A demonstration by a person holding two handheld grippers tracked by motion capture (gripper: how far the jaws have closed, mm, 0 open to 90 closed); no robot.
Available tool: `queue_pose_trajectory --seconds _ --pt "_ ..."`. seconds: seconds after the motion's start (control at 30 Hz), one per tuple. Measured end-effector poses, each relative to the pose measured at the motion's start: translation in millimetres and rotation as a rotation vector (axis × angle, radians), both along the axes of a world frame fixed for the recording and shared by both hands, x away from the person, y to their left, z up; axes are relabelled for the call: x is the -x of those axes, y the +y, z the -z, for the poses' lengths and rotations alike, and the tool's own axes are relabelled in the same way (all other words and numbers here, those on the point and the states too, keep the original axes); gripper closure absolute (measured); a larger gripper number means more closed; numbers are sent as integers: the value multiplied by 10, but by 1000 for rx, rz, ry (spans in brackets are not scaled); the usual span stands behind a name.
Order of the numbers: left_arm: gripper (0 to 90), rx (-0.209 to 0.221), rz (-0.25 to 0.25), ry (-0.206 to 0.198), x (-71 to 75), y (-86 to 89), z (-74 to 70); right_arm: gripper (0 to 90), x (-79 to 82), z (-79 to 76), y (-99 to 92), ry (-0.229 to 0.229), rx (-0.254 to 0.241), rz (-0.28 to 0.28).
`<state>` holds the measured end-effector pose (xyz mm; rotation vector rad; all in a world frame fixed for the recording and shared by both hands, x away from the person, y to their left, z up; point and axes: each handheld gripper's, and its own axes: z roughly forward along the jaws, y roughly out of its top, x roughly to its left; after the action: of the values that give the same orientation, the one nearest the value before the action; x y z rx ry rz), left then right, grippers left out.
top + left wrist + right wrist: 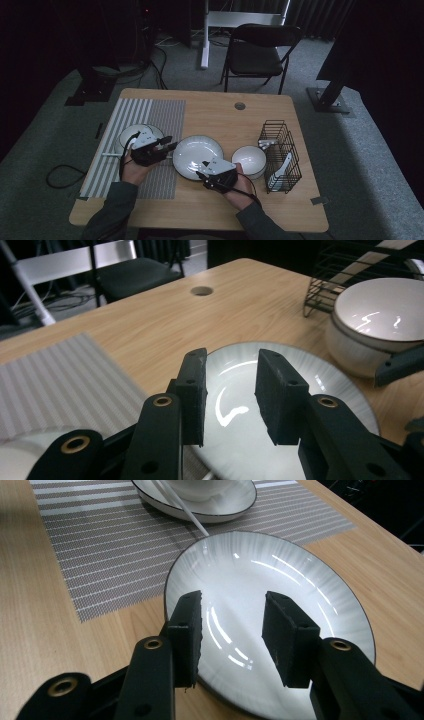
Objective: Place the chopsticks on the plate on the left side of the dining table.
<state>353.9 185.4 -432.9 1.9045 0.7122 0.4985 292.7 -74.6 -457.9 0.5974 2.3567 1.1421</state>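
Observation:
A white, dark-rimmed plate (192, 150) (300, 390) (280, 575) lies on the wooden table (220, 115), just right of the striped placemat (150, 125). My left gripper (169, 145) (230, 390) hovers at the plate's left edge, open, with nothing between its pads. My right gripper (201, 172) (232, 630) hangs over the plate's near rim, also open and empty. A white bowl (249, 160) (380, 320) stands right of the plate. On the placemat (100, 545) a second plate (142, 134) (235, 502) carries a white dish and a thin white stick (182, 507).
A black wire rack (281, 150) (350, 265) with white pieces inside stands at the table's right edge, close to the bowl. A cable hole (240, 106) (202, 290) sits at the far middle. A black folding chair (260, 50) stands beyond the table.

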Motion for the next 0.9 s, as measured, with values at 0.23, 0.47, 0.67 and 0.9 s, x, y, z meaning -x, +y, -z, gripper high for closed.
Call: queue_pose_trajectory --seconds 0.23,0.47,0.67,0.9 --pt "658 -5 94 -11 -87 -365 -27 588 143 52 -199 -3 -17 43" --pt "659 -1 192 -12 -150 -804 -44 584 271 88 -385 -9 -25 78" --pt "663 15 258 -20 -197 -1120 -78 584 385 134 -521 -18 -26 85" --pt "673 2 311 -31 -254 -1433 -138 578 476 192 -655 -18 -31 98"
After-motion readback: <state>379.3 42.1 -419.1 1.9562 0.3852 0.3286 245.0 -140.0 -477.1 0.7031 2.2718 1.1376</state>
